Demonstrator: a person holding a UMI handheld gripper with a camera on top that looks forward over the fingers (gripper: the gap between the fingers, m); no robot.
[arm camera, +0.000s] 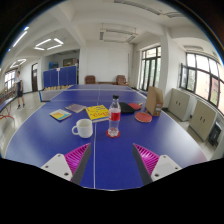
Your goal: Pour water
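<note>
A clear plastic bottle (114,116) with a red label and white cap stands upright on the blue table-tennis table (60,140), just right of the white centre line and well beyond my fingers. A white mug (82,127) stands to its left, a little nearer to me. My gripper (112,160) is open and empty, its pink pads (78,157) spread wide above the near part of the table, in line with the bottle.
A yellow book (98,113) lies behind the mug, a yellow-and-white booklet (61,114) and a grey item (76,107) further left. A red paddle (144,117) and a brown bag (154,100) lie right of the bottle. Windows, radiators and chairs line the room.
</note>
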